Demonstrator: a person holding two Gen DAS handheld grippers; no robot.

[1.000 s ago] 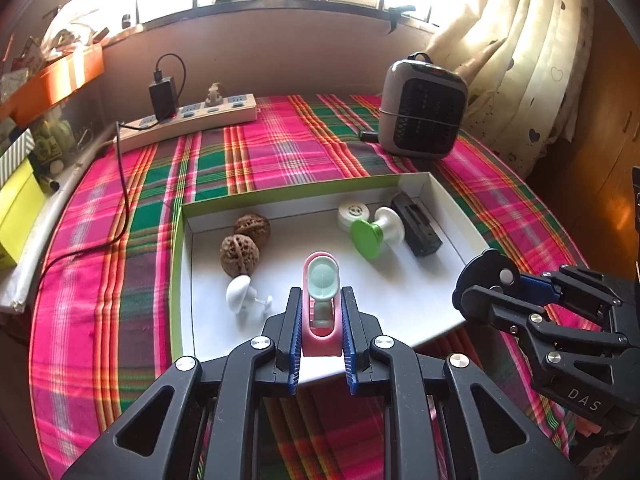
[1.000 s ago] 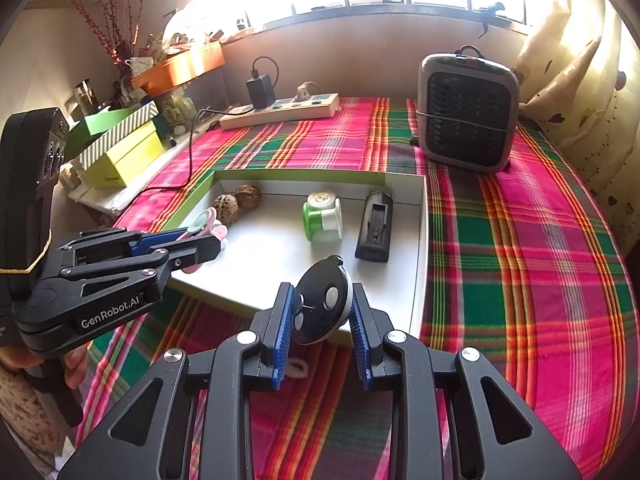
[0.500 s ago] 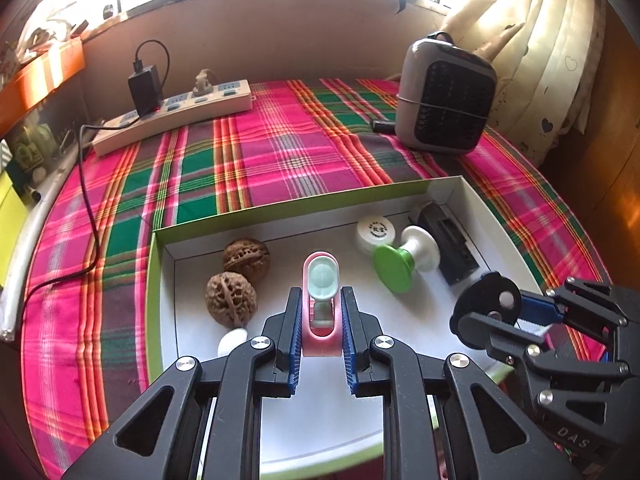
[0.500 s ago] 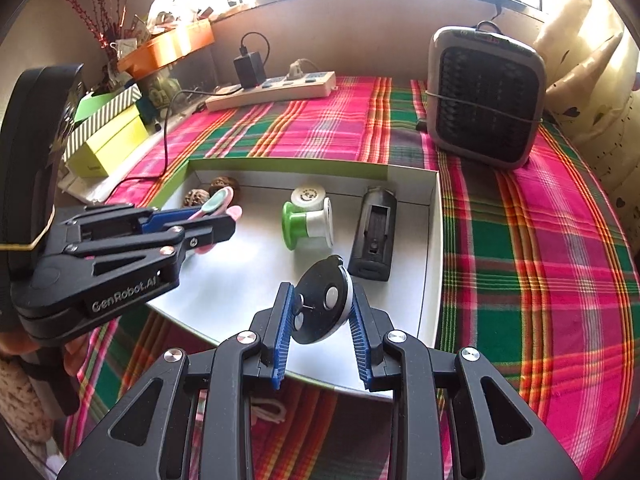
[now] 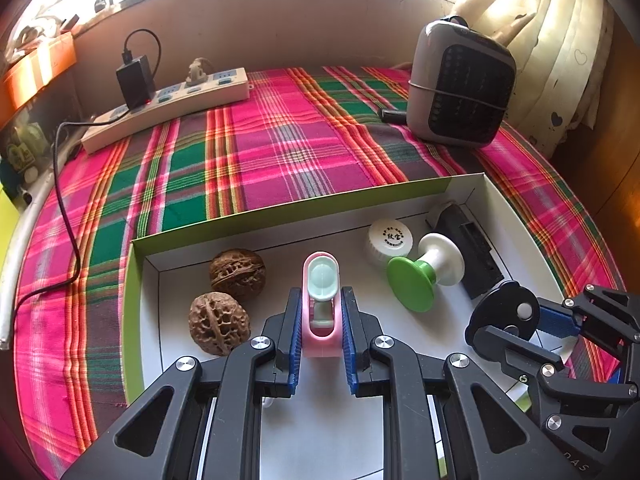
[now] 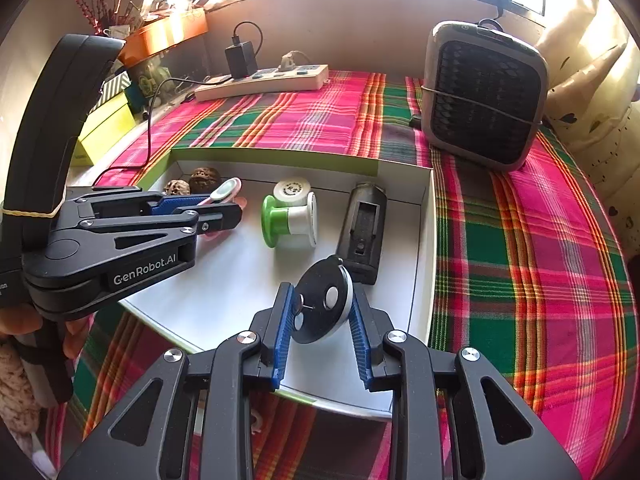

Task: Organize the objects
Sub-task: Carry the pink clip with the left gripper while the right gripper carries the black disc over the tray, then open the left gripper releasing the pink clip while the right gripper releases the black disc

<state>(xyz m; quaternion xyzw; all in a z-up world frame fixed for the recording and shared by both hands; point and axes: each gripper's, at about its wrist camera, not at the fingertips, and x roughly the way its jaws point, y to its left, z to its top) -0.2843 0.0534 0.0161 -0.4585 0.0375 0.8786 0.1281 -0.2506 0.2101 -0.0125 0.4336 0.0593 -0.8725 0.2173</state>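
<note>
Indoors, sunlit plaid tablecloth (image 5: 280, 148); left tool (image 5: 320, 320) clamping pink clip (image 5: 321, 300), right tool (image 6: 320, 312) black disc (image 6: 320, 300).

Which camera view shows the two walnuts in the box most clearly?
The left wrist view. There both walnuts lie close and unblocked inside the box, shell ridges sharp. In the right wrist view they are small and far, and the left tongs partly cover one.

Two wrinkled brown walnuts (image 5: 238, 273) – one white round jar (image 5: 390, 241), one green-and-white plastic spool (image 5: 424, 270), one black rectangular holder (image 5: 468, 252), one grey heater (image 5: 460, 88).
</note>
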